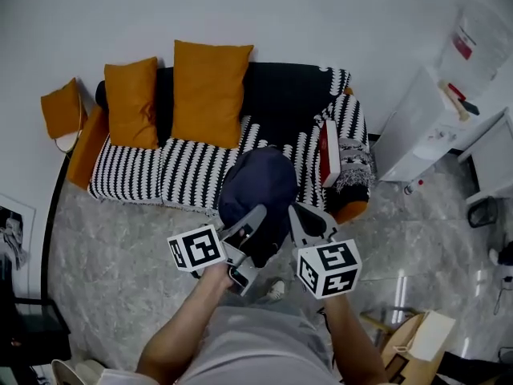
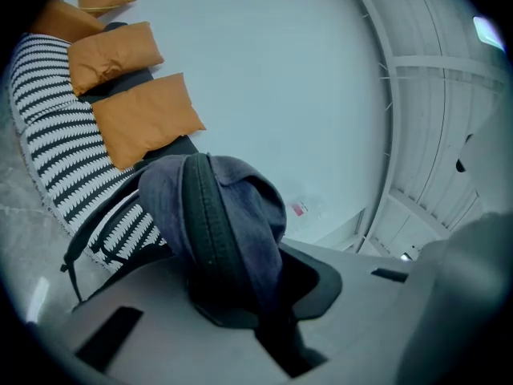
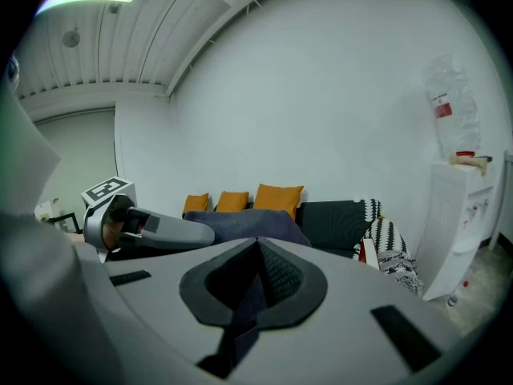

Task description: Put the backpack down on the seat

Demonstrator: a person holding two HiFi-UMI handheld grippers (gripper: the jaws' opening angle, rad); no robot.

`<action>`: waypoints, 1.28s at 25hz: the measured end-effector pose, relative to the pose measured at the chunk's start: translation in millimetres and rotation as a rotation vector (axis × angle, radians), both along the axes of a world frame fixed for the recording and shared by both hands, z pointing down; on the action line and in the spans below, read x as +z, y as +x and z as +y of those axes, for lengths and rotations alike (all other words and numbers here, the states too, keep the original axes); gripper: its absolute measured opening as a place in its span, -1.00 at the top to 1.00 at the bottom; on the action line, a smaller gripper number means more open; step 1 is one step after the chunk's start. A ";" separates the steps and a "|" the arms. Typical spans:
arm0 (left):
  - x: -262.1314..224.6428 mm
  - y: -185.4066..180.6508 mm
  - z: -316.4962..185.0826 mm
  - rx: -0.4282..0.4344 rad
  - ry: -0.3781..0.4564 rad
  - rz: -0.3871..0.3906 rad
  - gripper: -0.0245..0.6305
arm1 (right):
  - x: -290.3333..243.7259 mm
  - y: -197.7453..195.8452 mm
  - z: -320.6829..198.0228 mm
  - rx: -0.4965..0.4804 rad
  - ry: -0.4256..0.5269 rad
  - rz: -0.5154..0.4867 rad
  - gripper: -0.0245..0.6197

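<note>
A dark navy backpack (image 1: 260, 184) hangs in front of the sofa, over the front edge of its black-and-white striped seat (image 1: 140, 175). My left gripper (image 1: 247, 235) is shut on the pack's lower left side. In the left gripper view the navy cloth and a dark band of the backpack (image 2: 220, 215) are pinched between the jaws. My right gripper (image 1: 309, 221) is shut on the right side. The right gripper view shows a strip of the backpack's navy cloth (image 3: 247, 299) caught between its pads, with the backpack's body (image 3: 240, 224) beyond.
Two large orange cushions (image 1: 207, 93) lean on the sofa back, and a small one (image 1: 62, 109) lies at the left end. A red flat item (image 1: 329, 152) and patterned cloth (image 1: 354, 163) lie at the right armrest. A white water dispenser (image 1: 425, 127) stands to the right. A cardboard box (image 1: 421, 337) sits on the marble floor.
</note>
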State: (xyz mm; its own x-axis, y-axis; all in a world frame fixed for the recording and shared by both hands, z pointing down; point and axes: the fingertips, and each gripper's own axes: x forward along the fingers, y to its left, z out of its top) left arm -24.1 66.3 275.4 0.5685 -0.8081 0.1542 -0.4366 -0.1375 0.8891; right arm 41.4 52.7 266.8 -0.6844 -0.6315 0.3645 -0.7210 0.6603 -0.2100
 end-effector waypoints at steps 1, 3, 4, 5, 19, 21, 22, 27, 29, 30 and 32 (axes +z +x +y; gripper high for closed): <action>1.2 0.9 -3.2 -0.002 -0.005 0.000 0.79 | 0.0 0.6 -3.8 -0.003 0.000 -0.002 0.92; 3.6 2.1 -10.1 -0.006 -0.014 -0.003 0.79 | -0.3 1.2 -12.1 -0.007 0.000 -0.008 0.92; 4.9 2.6 -13.7 -0.007 -0.017 -0.006 0.79 | -0.3 1.3 -16.4 -0.008 0.001 -0.010 0.92; 6.3 2.9 -17.6 -0.007 -0.020 -0.009 0.79 | 0.0 1.4 -20.9 -0.008 0.001 -0.011 0.92; 38.6 -24.1 -115.2 0.006 -0.065 0.019 0.79 | 22.1 -23.6 -116.0 0.023 -0.032 0.023 0.92; 41.7 -31.1 -133.4 0.014 -0.072 0.022 0.79 | 24.4 -31.6 -133.5 0.029 -0.040 0.030 0.92; 43.4 -34.6 -142.2 0.017 -0.077 0.025 0.79 | 25.3 -35.3 -142.1 0.033 -0.044 0.034 0.92; 48.6 -53.6 -188.2 0.039 -0.093 0.031 0.79 | 29.2 -52.7 -187.2 0.059 -0.062 0.047 0.92; 51.3 -61.6 -206.4 0.048 -0.098 0.030 0.79 | 31.2 -59.7 -205.0 0.070 -0.070 0.052 0.92; 53.2 -65.5 -214.9 0.053 -0.103 0.029 0.79 | 32.3 -63.1 -213.3 0.075 -0.073 0.054 0.92; 57.5 -72.9 -231.0 0.063 -0.111 0.030 0.79 | 35.2 -69.8 -229.1 0.085 -0.081 0.059 0.92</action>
